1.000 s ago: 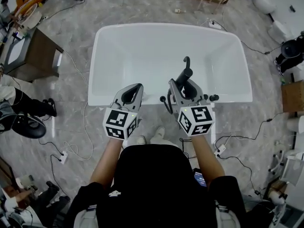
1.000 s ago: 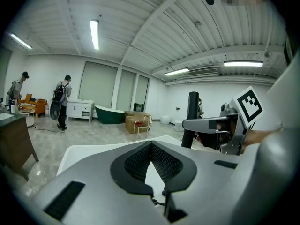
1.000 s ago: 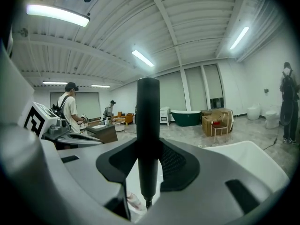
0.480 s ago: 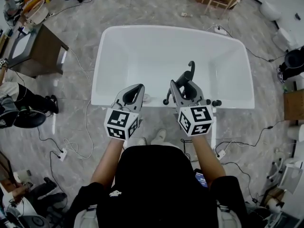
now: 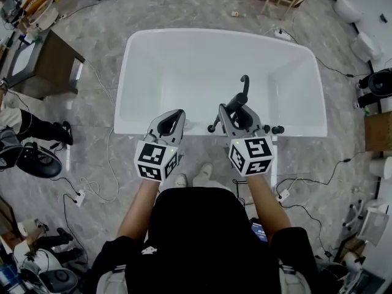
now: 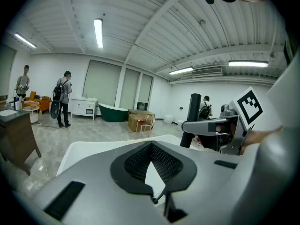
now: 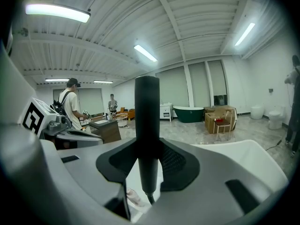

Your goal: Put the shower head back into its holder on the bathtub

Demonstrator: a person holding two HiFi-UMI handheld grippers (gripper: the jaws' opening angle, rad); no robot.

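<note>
Clamping the black shower head [image 7: 146, 139] upright, the right gripper [image 5: 236, 108] hovers by the bathtub [image 5: 153, 66] rim; the left gripper [image 5: 176, 116] is closed, empty.

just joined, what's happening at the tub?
A person stands at the near rim of the white bathtub with a gripper in each hand. The right gripper has its jaws closed on the black shower head, held upright over the tub's edge and apparently not yet seated in any holder. The left gripper is beside it, jaws together and empty.

Left claw [image 6: 151, 146] seemingly closed, right claw [image 7: 149, 159] gripping shower head [image 7: 146, 121], side by side
</note>
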